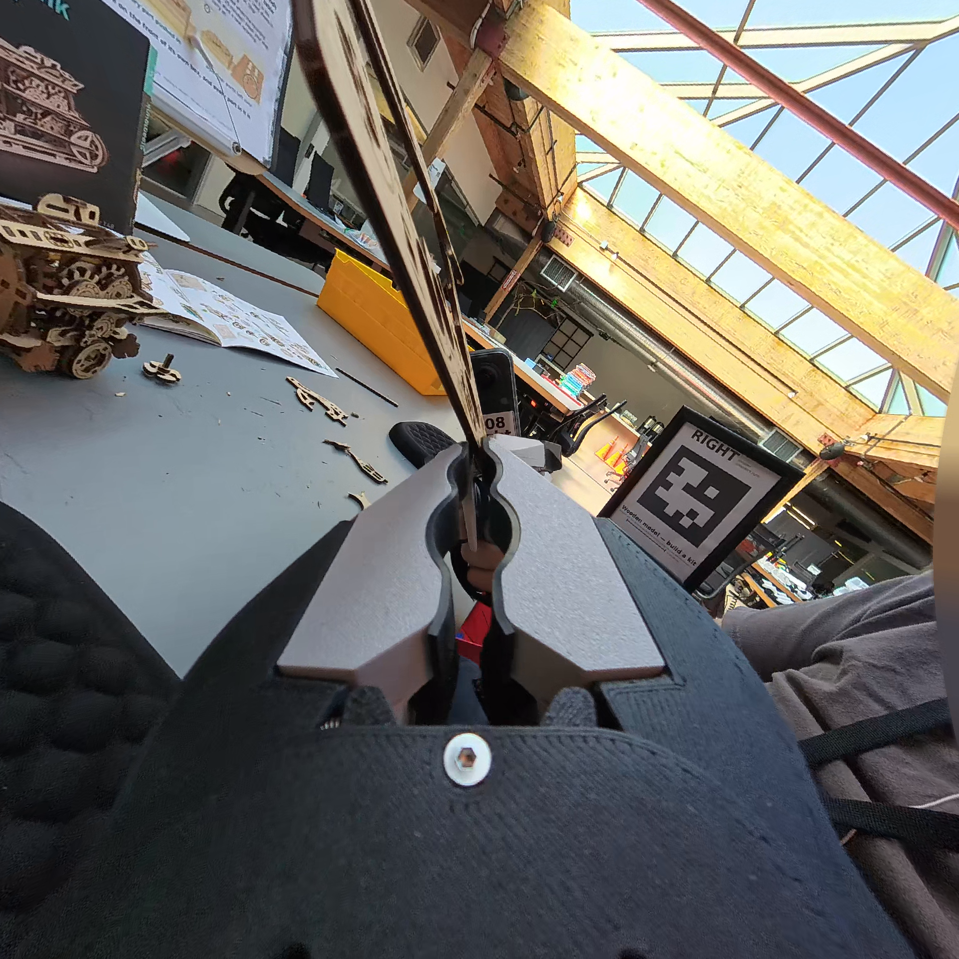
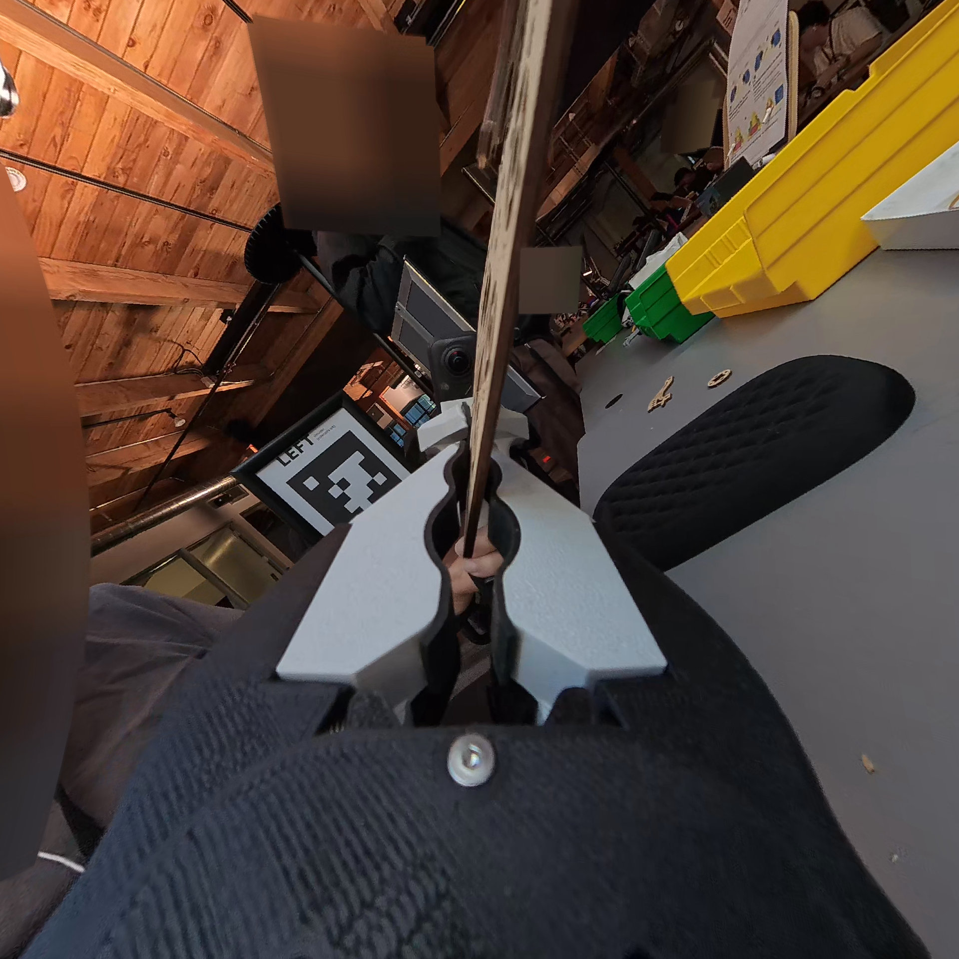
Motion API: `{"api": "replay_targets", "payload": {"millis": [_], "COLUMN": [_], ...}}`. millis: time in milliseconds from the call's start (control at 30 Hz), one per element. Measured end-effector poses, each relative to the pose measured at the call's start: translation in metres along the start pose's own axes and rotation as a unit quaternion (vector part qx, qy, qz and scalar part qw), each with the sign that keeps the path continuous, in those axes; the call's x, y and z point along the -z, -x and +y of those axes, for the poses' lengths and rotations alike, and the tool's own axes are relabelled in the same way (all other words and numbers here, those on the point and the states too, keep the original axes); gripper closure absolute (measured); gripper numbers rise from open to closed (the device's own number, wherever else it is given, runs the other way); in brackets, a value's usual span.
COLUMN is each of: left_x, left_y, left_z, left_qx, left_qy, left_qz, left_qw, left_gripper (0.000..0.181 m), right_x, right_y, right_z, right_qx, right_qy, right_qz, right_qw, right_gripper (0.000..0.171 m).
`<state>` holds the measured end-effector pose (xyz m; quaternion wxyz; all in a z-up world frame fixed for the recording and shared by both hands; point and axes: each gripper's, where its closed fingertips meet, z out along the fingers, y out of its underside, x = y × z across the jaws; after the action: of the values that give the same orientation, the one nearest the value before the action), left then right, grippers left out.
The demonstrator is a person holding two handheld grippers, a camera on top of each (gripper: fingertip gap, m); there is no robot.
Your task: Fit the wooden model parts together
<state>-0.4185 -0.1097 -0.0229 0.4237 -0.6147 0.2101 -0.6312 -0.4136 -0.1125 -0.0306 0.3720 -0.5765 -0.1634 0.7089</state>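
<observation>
Blocking the view: clamped wooden sheet point(image 1: 394, 207)

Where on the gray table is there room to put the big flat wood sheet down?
Bare table lies between the loose wooden pieces and the black pad. More bare table sits in front of the other black pad. It is crowded near the wooden model, the booklet and the yellow bin.

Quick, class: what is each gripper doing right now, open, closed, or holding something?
Left gripper: jaws closed on the thin wooden sheet.
Right gripper: jaws closed on the same sheet, seen edge-on.
</observation>
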Motion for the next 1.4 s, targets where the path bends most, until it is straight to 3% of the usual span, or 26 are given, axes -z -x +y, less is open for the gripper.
{"api": "replay_targets", "payload": {"millis": [100, 533, 767, 1033, 1400], "left_x": [-0.001, -0.004, -0.005, -0.004, -0.006], "left_y": [0.002, 0.01, 0.007, 0.009, 0.013], "left_z": [0.0, 0.014, 0.012, 0.012, 0.011], "left_qx": [-0.011, -0.039, -0.012, -0.018, -0.013], "left_qy": [-0.005, 0.007, -0.005, 0.005, 0.004], "left_qz": [-0.013, -0.034, -0.004, -0.022, -0.02], "left_qw": [1.0, 0.999, 1.0, 1.0, 1.0], "left_gripper": [0.181, 0.18, 0.18, 0.181, 0.181], "right_x": [-0.002, 0.0, 0.001, 0.0, -0.001], "right_y": [-0.003, -0.014, -0.009, -0.01, -0.014], "right_z": [-0.006, 0.0, -0.001, 0.001, 0.001], "right_qx": [-0.001, -0.061, -0.024, 0.027, 0.031], "right_qy": [-0.027, -0.025, -0.013, 0.005, 0.01], "right_qz": [0.008, -0.003, -0.007, 0.013, 0.009], "right_qw": [1.0, 0.998, 1.0, 1.0, 0.999], "right_gripper": [0.16, 0.17, 0.17, 0.17, 0.17]}}
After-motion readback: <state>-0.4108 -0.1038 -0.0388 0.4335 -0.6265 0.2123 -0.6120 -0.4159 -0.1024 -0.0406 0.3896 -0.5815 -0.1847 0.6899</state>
